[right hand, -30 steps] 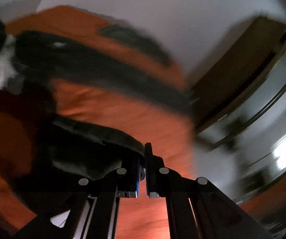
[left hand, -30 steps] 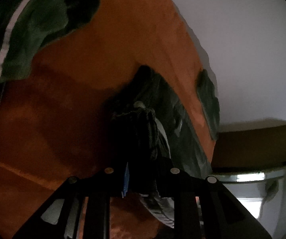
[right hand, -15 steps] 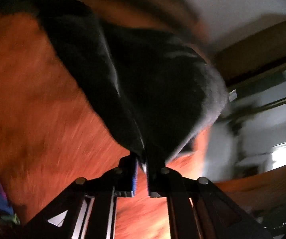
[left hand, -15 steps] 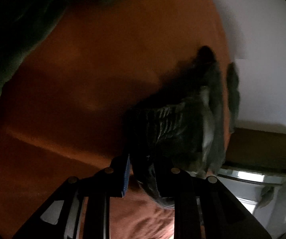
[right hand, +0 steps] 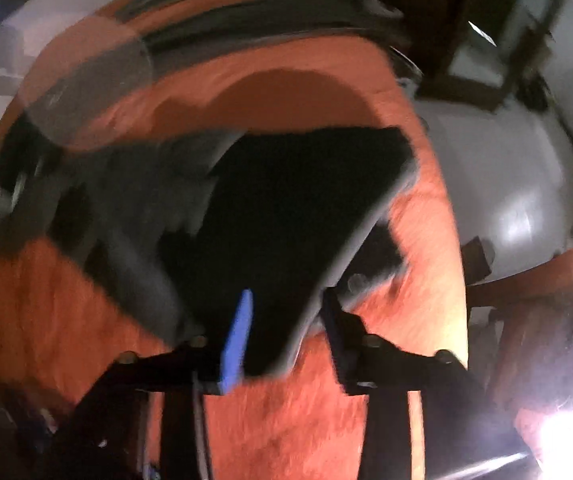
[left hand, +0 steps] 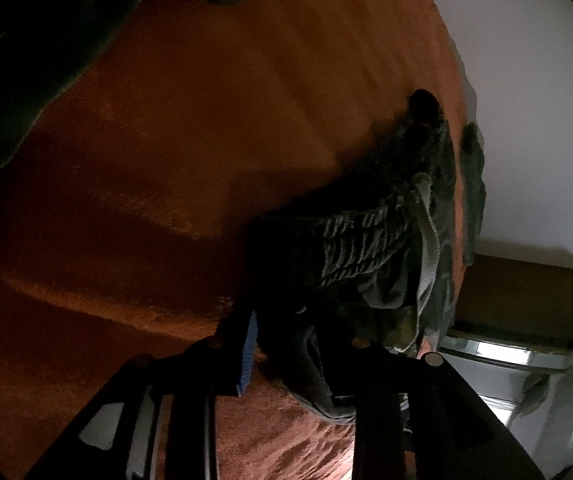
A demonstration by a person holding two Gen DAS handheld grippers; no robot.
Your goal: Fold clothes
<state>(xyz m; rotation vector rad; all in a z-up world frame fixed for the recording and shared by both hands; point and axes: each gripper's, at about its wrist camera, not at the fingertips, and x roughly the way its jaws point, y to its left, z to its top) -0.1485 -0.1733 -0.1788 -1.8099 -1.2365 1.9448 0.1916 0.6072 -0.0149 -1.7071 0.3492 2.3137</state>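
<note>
A dark grey garment with a ribbed waistband [left hand: 358, 248] lies bunched on the orange blanket [left hand: 190, 128]. My left gripper [left hand: 302, 344] stands open, and a fold of the garment lies between its jaws. In the right wrist view the same dark garment [right hand: 294, 216] lies spread on the orange blanket [right hand: 286, 420]. My right gripper [right hand: 286, 320] is open just over its near corner. This view is blurred by motion.
A dark green garment [left hand: 26, 52] lies at the upper left of the left wrist view. A brown cabinet [left hand: 526, 300] and a white wall [left hand: 526, 80] stand beyond the blanket's edge. Bright light glares at the lower right of the right wrist view.
Both grippers have opened and let go of the dark garment. It now lies on the blanket. The right gripper swung over the blanket while the garment dropped.
</note>
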